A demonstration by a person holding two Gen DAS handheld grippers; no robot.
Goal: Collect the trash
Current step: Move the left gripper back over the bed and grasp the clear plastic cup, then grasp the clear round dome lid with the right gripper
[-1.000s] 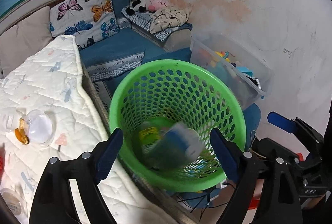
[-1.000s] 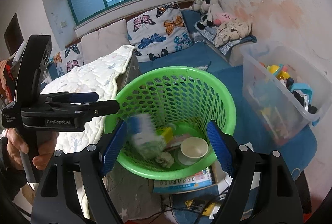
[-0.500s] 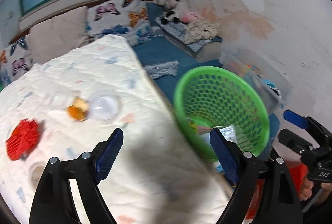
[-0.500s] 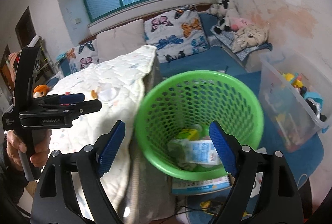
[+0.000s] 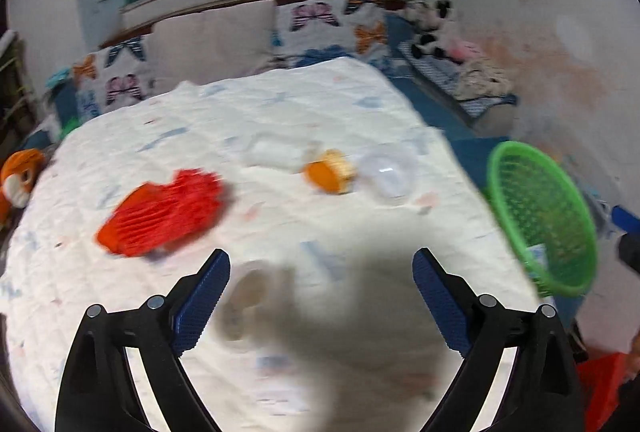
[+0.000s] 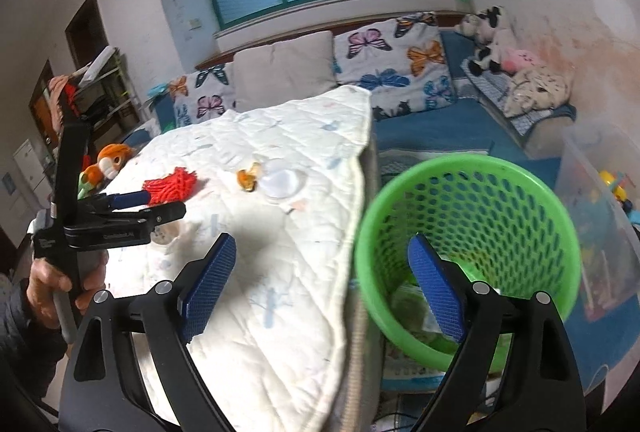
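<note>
A green basket (image 6: 468,248) stands beside the quilted bed (image 6: 280,272); it also shows at the right in the left wrist view (image 5: 548,220). Trash lies in its bottom (image 6: 408,304). On the bed lie a red mesh piece (image 5: 164,208), an orange piece (image 5: 330,176), a clear plastic lid (image 5: 386,174) and a small round cup (image 5: 244,292). My left gripper (image 5: 320,296) is open and empty above the bed, near the cup. My right gripper (image 6: 320,284) is open and empty over the bed edge next to the basket.
Butterfly cushions (image 6: 392,60) and plush toys (image 6: 492,40) line the back bench. A clear bin of toys (image 6: 600,192) stands right of the basket. An orange plush toy (image 6: 108,160) lies at the bed's left. Books lie under the basket (image 6: 412,376).
Both grippers swung left, away from the basket toward the bed. The dropped packet has settled in the basket. The left gripper now faces the trash on the quilt.
</note>
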